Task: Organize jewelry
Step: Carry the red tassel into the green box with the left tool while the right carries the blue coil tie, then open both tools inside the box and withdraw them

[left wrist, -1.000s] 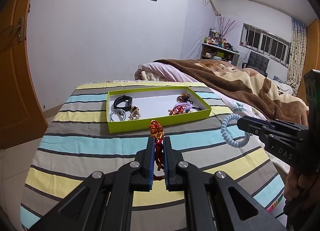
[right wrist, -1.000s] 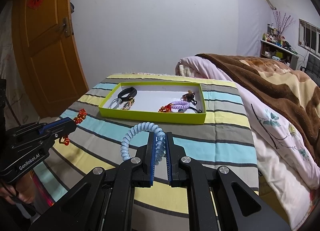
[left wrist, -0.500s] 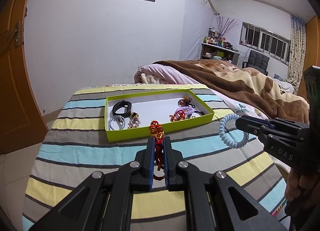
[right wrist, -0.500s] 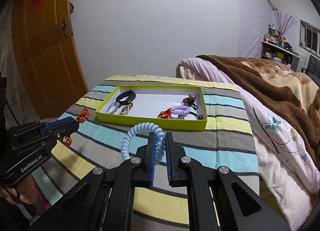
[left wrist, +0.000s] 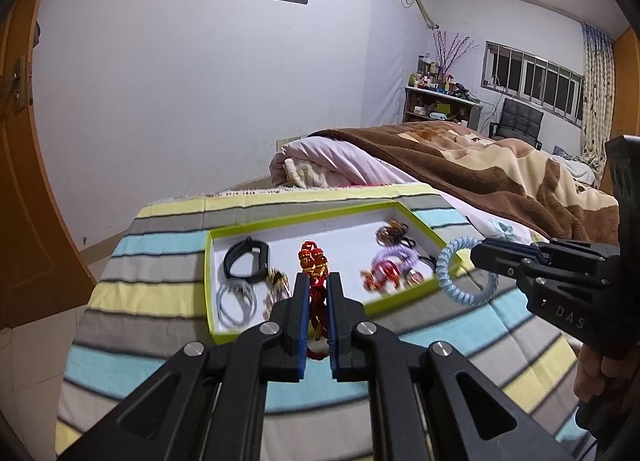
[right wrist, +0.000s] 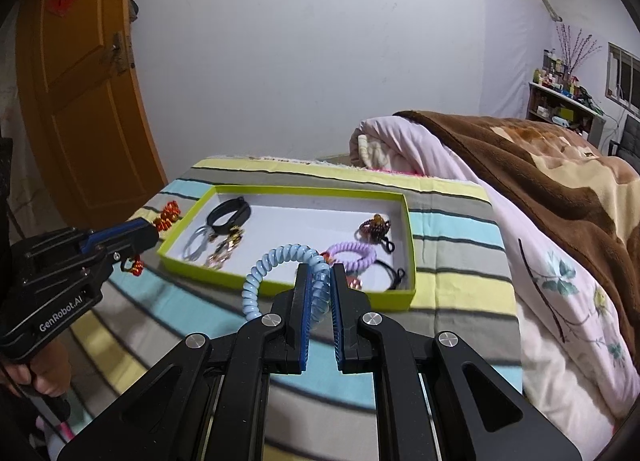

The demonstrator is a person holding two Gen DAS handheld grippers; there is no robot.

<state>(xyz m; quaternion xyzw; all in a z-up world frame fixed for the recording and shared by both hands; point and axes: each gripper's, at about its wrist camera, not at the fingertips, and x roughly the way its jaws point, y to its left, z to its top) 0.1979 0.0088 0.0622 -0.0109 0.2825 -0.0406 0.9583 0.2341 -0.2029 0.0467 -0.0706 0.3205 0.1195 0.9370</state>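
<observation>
The left gripper (left wrist: 318, 281) is clamped on a red charm (left wrist: 314, 261), whose lower part hides between the pads. The right gripper (right wrist: 319, 273) pinches a blue coil (right wrist: 276, 261); the tray's (right wrist: 288, 289) trinkets blur.

Both grippers are black plastic with angular linkage arms and triangular cutouts. Left gripper (left wrist: 318, 293): blue pads line the inner faces of its fingers (left wrist: 301, 301), round silver screws at the joints; white "GenRobot.AI" on its side in the right wrist view. Right gripper (right wrist: 320, 285): same build, blue pads, silver screws; "DAS" lettering on its body. A hand (right wrist: 38, 375) wraps each handle.
</observation>
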